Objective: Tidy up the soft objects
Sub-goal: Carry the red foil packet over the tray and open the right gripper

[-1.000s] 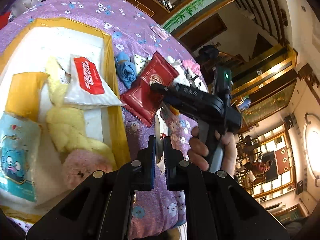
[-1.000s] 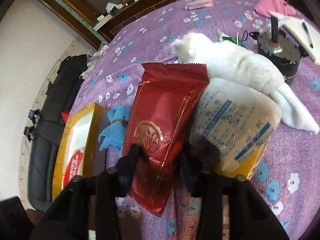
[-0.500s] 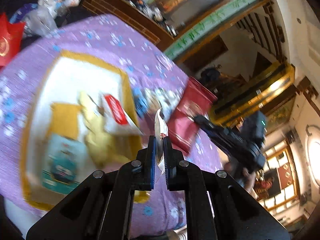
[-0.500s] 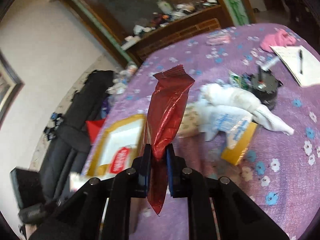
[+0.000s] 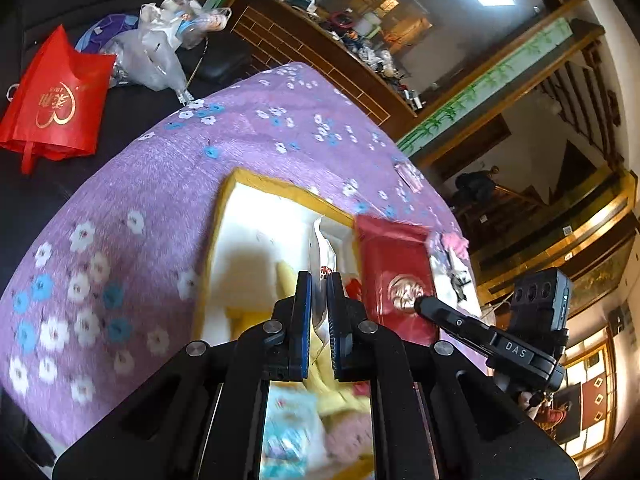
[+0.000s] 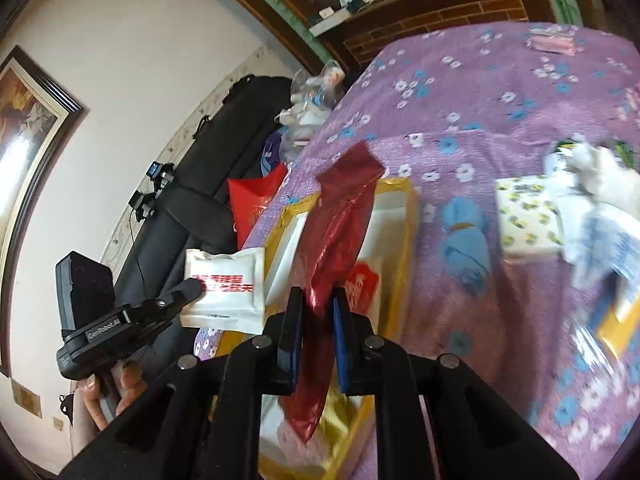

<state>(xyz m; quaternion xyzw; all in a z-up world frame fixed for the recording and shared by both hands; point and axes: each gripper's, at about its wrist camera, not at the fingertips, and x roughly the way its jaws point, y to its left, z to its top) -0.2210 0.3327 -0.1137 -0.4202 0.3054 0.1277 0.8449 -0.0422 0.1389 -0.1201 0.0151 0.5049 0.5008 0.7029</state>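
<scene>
**Both grippers loaded over the yellow-rimmed tray**

My right gripper (image 6: 314,304) has its jaws clamped on the dark red foil pouch (image 6: 340,232): glossy, crinkly, flat w/ a crimped top edge, hanging upright between the pads, its lower end drooping below them. It sits directly above the tray (image 6: 404,248), a shallow rectangular box w/ yellow-gold rim and white inside.

My left gripper (image 5: 319,292) is pinched tight on a white tissue pack (image 6: 226,284), soft plastic, pillow-shaped, red printed band. From the right cam the pack is held just off the tray's left edge, over the table's edge; from the left cam I only see it edge-on as a thin white sliver btwn the pads.

Inside the tray, seen past my left fingers: something yellow and fuzzy (image 5: 288,276), a pale pink fluffy lump (image 5: 348,436) and a light-blue printed packet (image 5: 288,440), all blurred, can't say more.

Table is covered by a purple cloth w/ white and blue flowers (image 5: 160,184), slightly napped.

Right of the tray on the cloth: a blue cloth bundle (image 6: 466,240) w/ a tan band, then a white box w/ yellow pattern (image 6: 528,216), a white furry item (image 6: 608,176) and a blurred white-blue bag (image 6: 600,240) at frame edge.

Left of the tray, off the table: red fabric bag (image 5: 52,104), clear plastic bags (image 5: 160,48), dark sofa (image 6: 208,184).
</scene>
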